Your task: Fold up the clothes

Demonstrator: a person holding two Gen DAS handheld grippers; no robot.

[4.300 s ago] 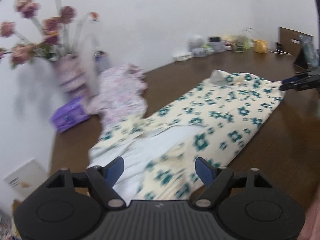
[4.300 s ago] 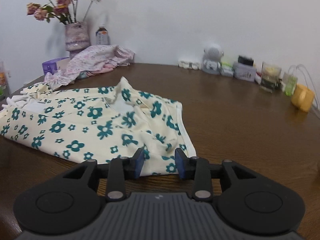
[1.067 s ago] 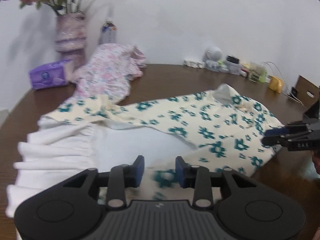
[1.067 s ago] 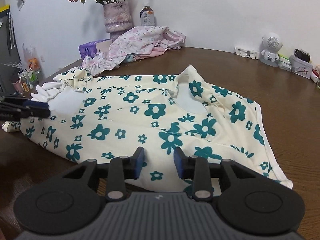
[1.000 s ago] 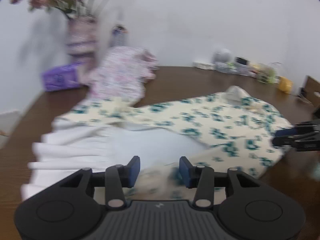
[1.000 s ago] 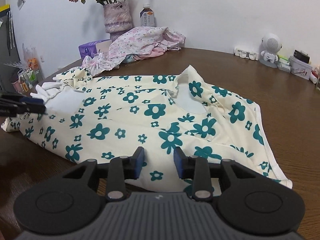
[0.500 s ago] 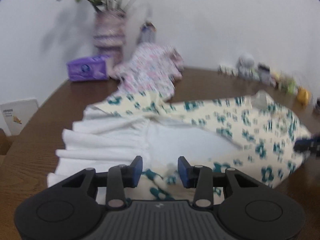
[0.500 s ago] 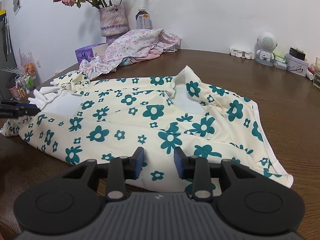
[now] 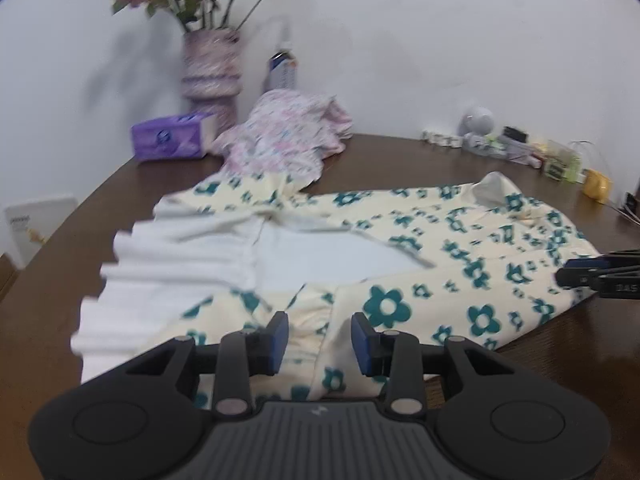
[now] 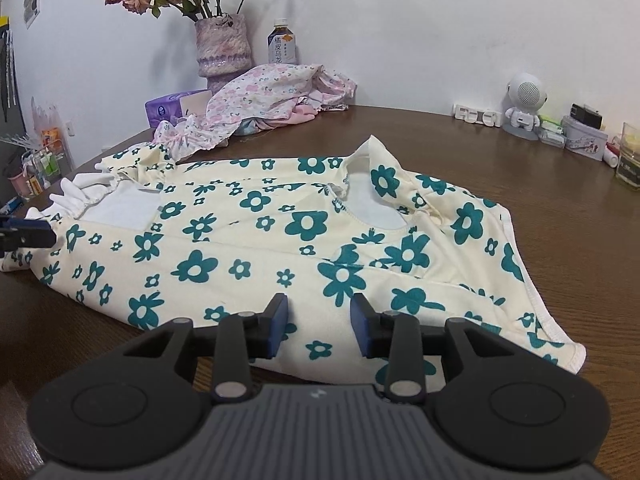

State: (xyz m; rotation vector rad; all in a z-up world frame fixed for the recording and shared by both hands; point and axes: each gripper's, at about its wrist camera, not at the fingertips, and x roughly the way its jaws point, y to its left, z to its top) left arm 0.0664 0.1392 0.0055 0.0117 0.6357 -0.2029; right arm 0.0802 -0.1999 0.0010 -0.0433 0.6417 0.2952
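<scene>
A cream dress with teal flowers (image 10: 256,240) lies folded lengthwise on the brown table (image 10: 560,208), its white lining and ruffled hem (image 9: 168,264) showing at the left end. My left gripper (image 9: 319,338) is open with its fingers low over the near hem edge of the dress (image 9: 400,304). My right gripper (image 10: 319,328) is open just over the near edge at the neck end. The right gripper's tips also show in the left wrist view (image 9: 592,276), and the left one's tips in the right wrist view (image 10: 28,236).
A heap of pink floral clothes (image 10: 272,96) lies at the back by a purple tissue pack (image 10: 176,108), a vase of dried flowers (image 10: 222,46) and a bottle (image 10: 282,48). A small robot-shaped speaker (image 10: 524,104), tins and jars stand along the wall at the right.
My left gripper has swung along the hem end and opened a little wider over the edge. My right gripper has drawn back slightly and stayed open over the neck end.
</scene>
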